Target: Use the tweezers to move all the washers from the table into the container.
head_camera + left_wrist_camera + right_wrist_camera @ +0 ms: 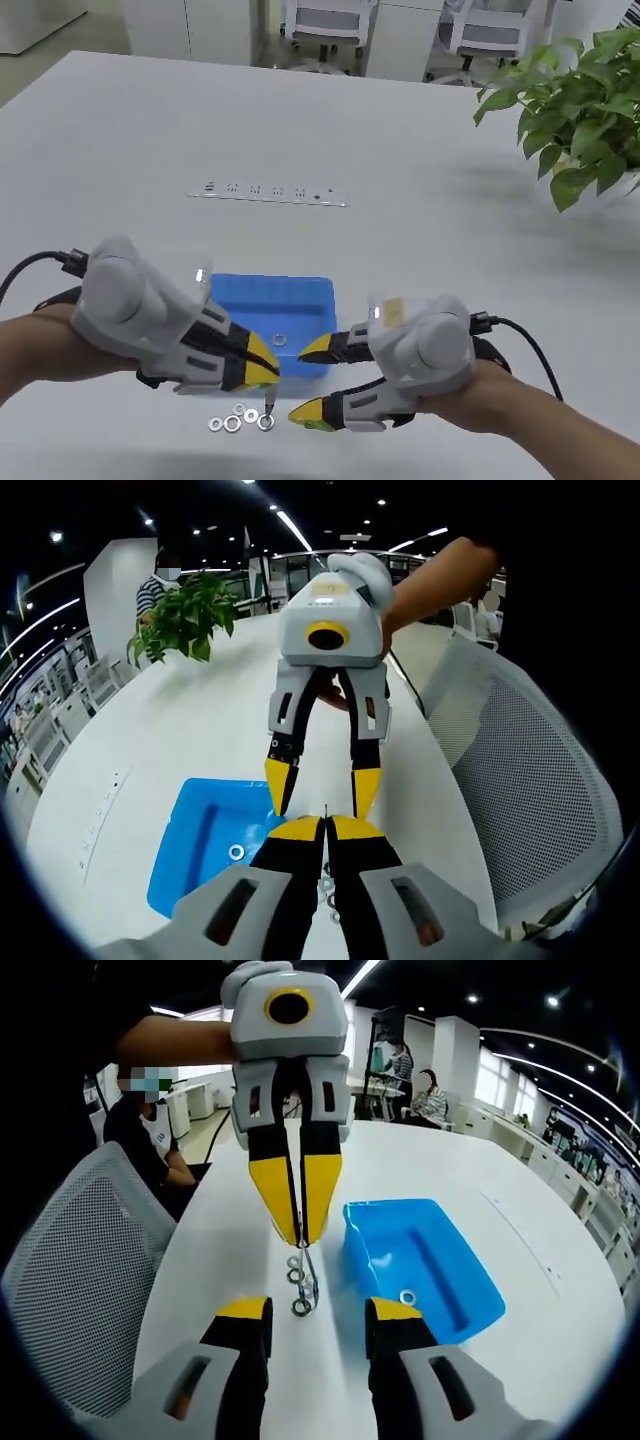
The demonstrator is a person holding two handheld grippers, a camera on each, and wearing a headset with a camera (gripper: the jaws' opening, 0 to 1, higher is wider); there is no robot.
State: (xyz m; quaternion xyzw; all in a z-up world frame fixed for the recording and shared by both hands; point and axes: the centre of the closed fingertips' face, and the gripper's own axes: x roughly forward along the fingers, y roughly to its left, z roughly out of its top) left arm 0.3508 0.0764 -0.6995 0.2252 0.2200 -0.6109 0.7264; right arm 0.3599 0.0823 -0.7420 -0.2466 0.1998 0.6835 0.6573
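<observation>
Left gripper (pixel 268 365) has its fingers clamped on the tweezers (pixel 306 1275), tips down among the washers (pixel 232 423) on the bench (pixel 400 150), just beside the container (pixel 310 300). One washer (pixel 279 340) sits inside it. Right gripper (pixel 300 382) fingers are apart.

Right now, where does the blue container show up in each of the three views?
Head view: the container sits low and centre.
Left gripper view: the container is at the lower left.
Right gripper view: the container is right of centre.
Shared landmark: the single washer lying inside it, seen in all three.
</observation>
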